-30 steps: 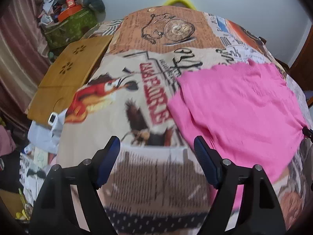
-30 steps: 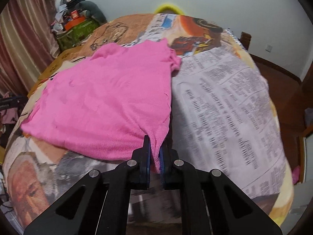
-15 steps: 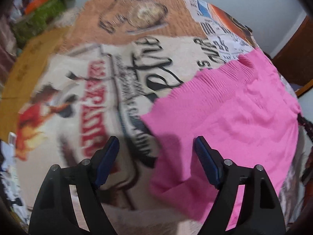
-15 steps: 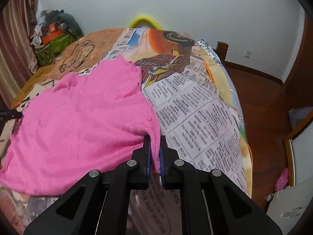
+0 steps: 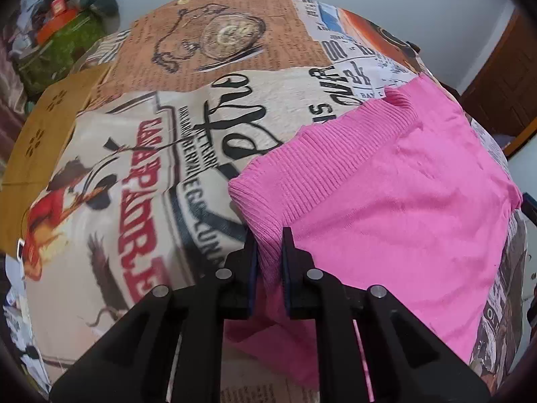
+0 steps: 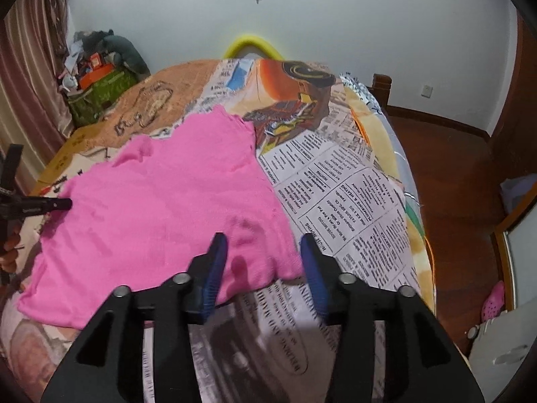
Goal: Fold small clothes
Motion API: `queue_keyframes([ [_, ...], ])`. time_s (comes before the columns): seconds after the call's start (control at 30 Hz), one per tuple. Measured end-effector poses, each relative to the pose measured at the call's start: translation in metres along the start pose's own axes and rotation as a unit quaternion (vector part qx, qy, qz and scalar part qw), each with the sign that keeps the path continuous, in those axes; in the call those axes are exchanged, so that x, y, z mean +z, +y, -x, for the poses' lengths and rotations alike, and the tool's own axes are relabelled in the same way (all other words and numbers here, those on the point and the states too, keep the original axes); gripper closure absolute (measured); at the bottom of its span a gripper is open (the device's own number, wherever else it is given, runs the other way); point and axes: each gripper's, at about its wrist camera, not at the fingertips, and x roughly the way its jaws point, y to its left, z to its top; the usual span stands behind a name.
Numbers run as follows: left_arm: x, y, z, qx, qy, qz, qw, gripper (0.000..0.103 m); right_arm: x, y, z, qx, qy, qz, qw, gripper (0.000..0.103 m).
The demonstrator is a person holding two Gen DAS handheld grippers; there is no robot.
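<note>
A pink knit garment point(image 5: 396, 194) lies spread on a bed with a newspaper-print cover point(image 5: 134, 174). My left gripper point(image 5: 269, 245) is shut on the garment's ribbed left edge. In the right wrist view the garment point(image 6: 161, 208) lies flat, and my right gripper point(image 6: 263, 252) is open just above its near right corner, holding nothing. The left gripper's tip point(image 6: 57, 204) shows at the garment's far left edge in that view.
A wooden board point(image 5: 43, 134) lies at the bed's left side. A green bag with clutter point(image 6: 100, 90) stands by the curtain at the back left. Wooden floor point(image 6: 453, 184) and a white object point(image 6: 496, 359) lie to the right of the bed.
My left gripper moved to the garment's left edge and shut on it. My right gripper let go of the garment's corner and opened; the corner now lies on the bed.
</note>
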Motion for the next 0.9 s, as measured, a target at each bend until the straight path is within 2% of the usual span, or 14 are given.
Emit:
queue_keyframes([
  [0.27,-0.037,0.027,0.019,0.033,0.004,0.027,0.9991,0.091,-0.015,0.017,0.0,0.027,0.027,0.001,0.999,0.058],
  [0.5,-0.089,0.037,0.042,0.041,0.02,0.024,0.9987,0.091,-0.024,0.039,-0.003,0.058,0.046,0.0,0.997,0.058],
  [0.7,-0.117,0.027,0.062,0.022,0.027,0.02,0.9992,0.092,-0.031,0.067,-0.006,0.092,0.062,0.009,0.994,0.058],
  [0.9,-0.136,-0.004,0.08,-0.011,0.028,-0.011,0.9995,0.092,-0.039,0.093,-0.001,0.108,0.069,0.037,0.991,0.057],
])
